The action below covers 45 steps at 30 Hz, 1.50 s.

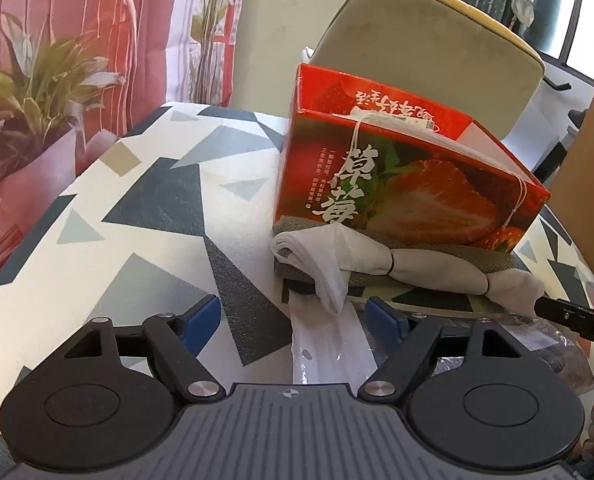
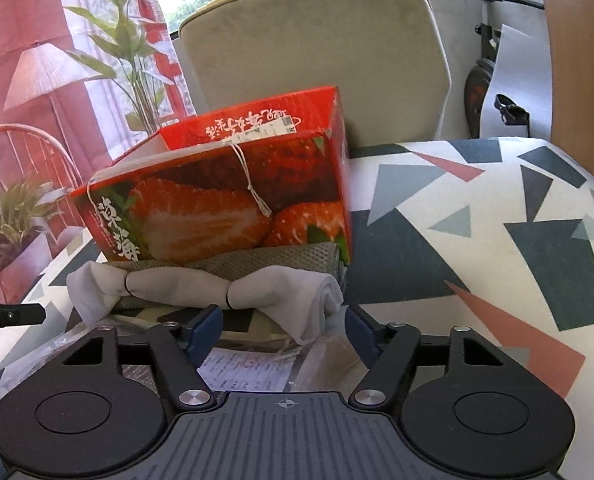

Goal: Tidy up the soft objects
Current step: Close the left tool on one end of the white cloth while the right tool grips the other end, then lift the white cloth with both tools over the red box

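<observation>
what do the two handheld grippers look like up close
Both match: the left gripper and right gripper have blue pads on black linkage arms with silver pivot pins, two round black discs, and a ribbed grey body marked with a small crosshair.

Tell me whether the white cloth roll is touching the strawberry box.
Touching. In the left wrist view the white cloth roll presses against the lower front of the strawberry box, overlapping its bottom edge with no gap; a grey woven cloth lies beneath.
</observation>
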{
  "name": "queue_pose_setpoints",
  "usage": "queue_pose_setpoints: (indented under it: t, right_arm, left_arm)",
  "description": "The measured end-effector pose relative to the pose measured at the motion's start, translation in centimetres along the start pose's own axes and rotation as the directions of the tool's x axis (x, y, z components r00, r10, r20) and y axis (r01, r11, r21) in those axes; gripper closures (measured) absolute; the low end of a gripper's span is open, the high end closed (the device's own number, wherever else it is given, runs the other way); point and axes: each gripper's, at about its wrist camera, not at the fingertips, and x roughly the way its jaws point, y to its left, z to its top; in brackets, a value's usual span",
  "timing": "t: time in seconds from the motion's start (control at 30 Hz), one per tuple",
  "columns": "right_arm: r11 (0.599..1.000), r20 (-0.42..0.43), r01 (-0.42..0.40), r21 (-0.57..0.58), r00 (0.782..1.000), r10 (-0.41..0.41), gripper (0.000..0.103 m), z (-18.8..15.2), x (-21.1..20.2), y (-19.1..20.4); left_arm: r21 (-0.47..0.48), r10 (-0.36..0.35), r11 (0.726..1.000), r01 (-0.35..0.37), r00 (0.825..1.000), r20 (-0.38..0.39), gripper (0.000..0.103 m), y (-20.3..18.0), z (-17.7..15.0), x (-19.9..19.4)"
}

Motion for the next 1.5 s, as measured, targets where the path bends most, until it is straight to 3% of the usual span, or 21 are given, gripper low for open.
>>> queue_pose_setpoints:
  t: [0.23, 0.47, 0.73, 0.9, 1.03, 1.1, 1.27, 1.5]
  right_arm:
    - [1.0, 0.005, 0.003, -0.004, 1.0, -0.003, 0.043, 0.5, 0.3, -0.6]
    - [0.999, -0.006, -0.007, -0.041, 1.0, 0.007, 0.048, 1.4, 1.5, -0.9]
    - [0.999, -0.043, -0.02, -0.04, 0.999, 0.018, 0.052, 1.7, 3.0, -1.5]
    - [0.996, -0.06, -0.036, -0.082, 0.998, 0.031, 0.053, 2.4, 3.3, -1.4]
    - [0.991, -0.077, -0.047, -0.126, 0.996, 0.037, 0.054, 3.0, 3.7, -1.2]
    - [0.99, -0.086, -0.053, -0.128, 0.995, 0.042, 0.057, 3.1, 4.0, -1.3]
    - [0.992, -0.106, -0.051, -0.115, 0.994, 0.039, 0.074, 2.9, 4.8, -1.8]
    - [0.997, -0.103, -0.065, -0.051, 0.993, 0.06, 0.083, 3.1, 4.4, -2.5]
  left_arm:
    - [-0.019, -0.033, 0.999, 0.033, 0.999, 0.0, 0.027, 0.5, 1.3, 0.9]
    - [0.023, -0.055, 0.998, 0.056, 0.997, -0.057, 0.048, 0.4, 2.5, 3.6]
    - [0.039, -0.102, 0.993, 0.107, 0.988, -0.117, 0.049, -0.2, 2.3, 6.1]
    - [0.041, -0.088, 0.995, 0.094, 0.989, -0.121, 0.052, -0.2, 2.6, 7.0]
    - [0.045, -0.066, 0.996, 0.073, 0.99, -0.128, 0.073, -0.2, 2.8, 7.7]
    - [0.045, -0.065, 0.996, 0.071, 0.989, -0.13, 0.087, 0.0, 2.8, 7.9]
    - [0.006, -0.094, 0.995, 0.096, 0.986, -0.137, 0.092, 0.7, 2.9, 8.3]
    - [0.022, -0.1, 0.995, 0.102, 0.992, -0.08, 0.095, 0.5, 2.9, 6.9]
